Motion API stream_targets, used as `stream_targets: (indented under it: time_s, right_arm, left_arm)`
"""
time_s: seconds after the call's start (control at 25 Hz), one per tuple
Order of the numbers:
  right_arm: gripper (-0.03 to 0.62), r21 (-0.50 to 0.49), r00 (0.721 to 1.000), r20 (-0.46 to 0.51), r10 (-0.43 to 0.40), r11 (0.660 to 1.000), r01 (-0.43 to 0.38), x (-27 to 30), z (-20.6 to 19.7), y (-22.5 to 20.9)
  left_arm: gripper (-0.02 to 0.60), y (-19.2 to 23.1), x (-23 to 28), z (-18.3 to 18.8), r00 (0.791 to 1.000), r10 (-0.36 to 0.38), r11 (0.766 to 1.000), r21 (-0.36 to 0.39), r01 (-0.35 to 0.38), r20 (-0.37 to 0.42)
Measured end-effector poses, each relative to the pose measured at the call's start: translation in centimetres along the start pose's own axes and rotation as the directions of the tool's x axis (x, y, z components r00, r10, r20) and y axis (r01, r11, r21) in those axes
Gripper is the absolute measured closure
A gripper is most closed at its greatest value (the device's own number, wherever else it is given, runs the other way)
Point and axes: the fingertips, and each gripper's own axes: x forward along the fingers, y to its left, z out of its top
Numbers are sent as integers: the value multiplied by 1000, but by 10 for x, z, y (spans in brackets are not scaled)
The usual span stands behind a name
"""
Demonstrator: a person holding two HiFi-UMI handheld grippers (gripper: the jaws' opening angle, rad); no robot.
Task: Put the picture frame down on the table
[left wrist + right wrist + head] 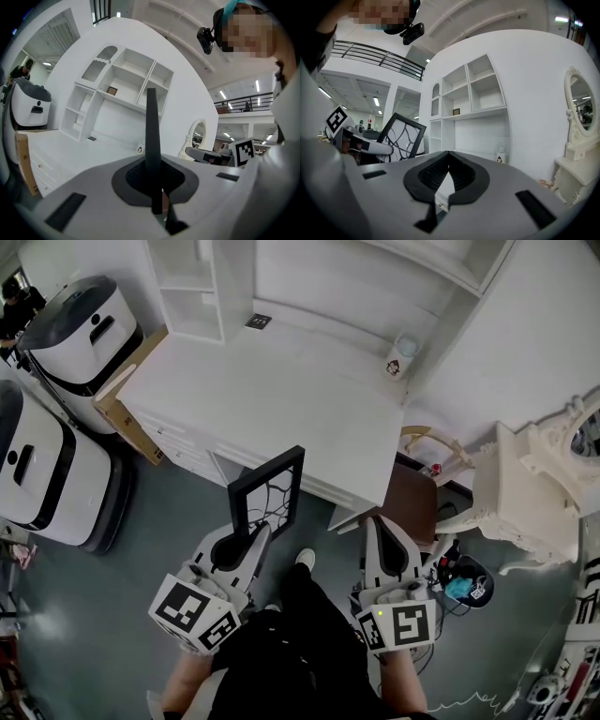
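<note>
head view: left gripper holds black picture frame upright by its lower edge, over near edge of white tabletop; right gripper to its right, apart | left gripper view: jaws clenched on frame's thin edge | right gripper view: jaws closed, empty; frame at left

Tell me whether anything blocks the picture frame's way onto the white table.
Nothing visible does. The left gripper holds the picture frame at the near edge of the table; the top just ahead is bare.
</note>
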Motion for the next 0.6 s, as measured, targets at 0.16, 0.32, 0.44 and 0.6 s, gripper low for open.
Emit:
stream_targets:
  time_s: [0.16,0.32,0.44,0.6]
  right_arm:
    - [592,16,1000,0,-6,1000,6,24,0,-25]
    - [592,28,1000,-10,-7,1000,8,52,-2,-53]
    - [592,38,1000,-27,-7,999,8,74,-5,-74]
    - [592,61,999,-39,-3,998,6,101,-7,-105]
  left_arm:
    - [569,5,36,5,1000,-13,1000,4,13,-16]
    - [569,12,77,10,999,-27,1000,5,27,-34]
    - [569,18,106,14,998,-37,999,3,37,-51]
    - [569,19,148,19,996,-55,998,7,55,-70]
